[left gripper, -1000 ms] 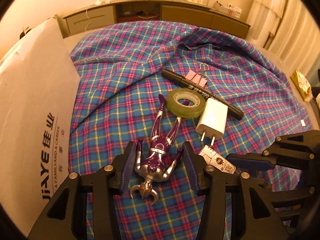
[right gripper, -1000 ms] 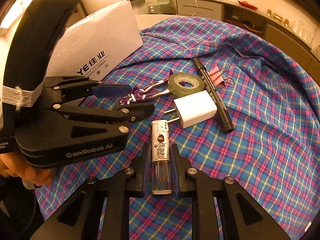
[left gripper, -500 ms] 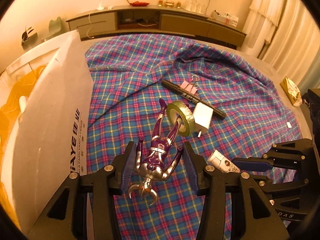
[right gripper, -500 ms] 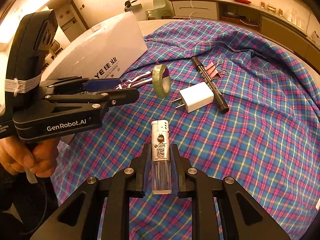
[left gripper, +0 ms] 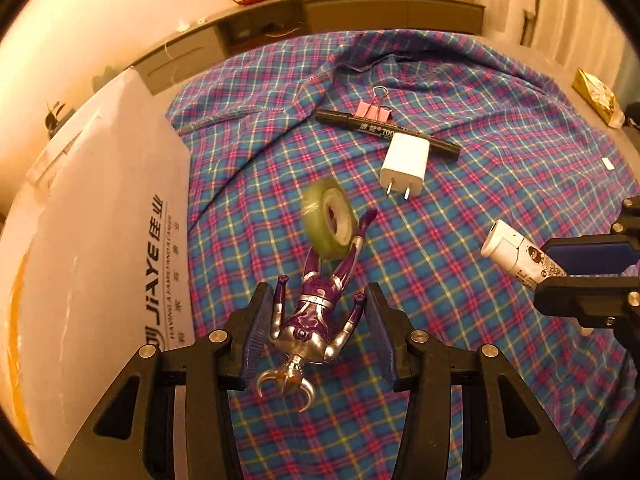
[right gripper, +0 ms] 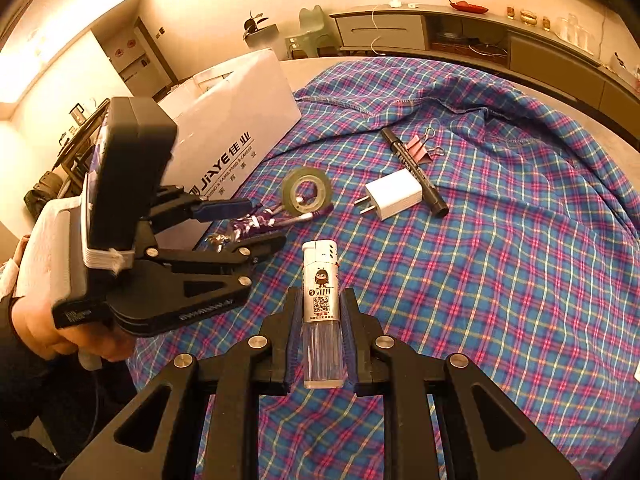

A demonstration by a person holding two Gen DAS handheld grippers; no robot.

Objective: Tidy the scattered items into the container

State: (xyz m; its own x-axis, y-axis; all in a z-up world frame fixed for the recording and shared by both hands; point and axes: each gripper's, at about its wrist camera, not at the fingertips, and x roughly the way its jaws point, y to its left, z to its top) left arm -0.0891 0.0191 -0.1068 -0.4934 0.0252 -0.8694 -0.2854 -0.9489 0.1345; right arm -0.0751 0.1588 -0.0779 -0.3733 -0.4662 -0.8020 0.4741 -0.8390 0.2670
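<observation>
Left of both grippers stands the white cardboard box. Nearer it, the left gripper is clamped on a purple-and-silver toy figure, legs pointing forward. The right gripper clamps a white-and-clear lighter lengthwise.

Woven plaid cloth; glossy plastic figure

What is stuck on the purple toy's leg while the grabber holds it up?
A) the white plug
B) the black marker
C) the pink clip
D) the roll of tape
D: the roll of tape hangs looped around one leg of the purple toy figure, which the left gripper holds, while the clip, plug and marker lie apart on the plaid cloth.
</observation>
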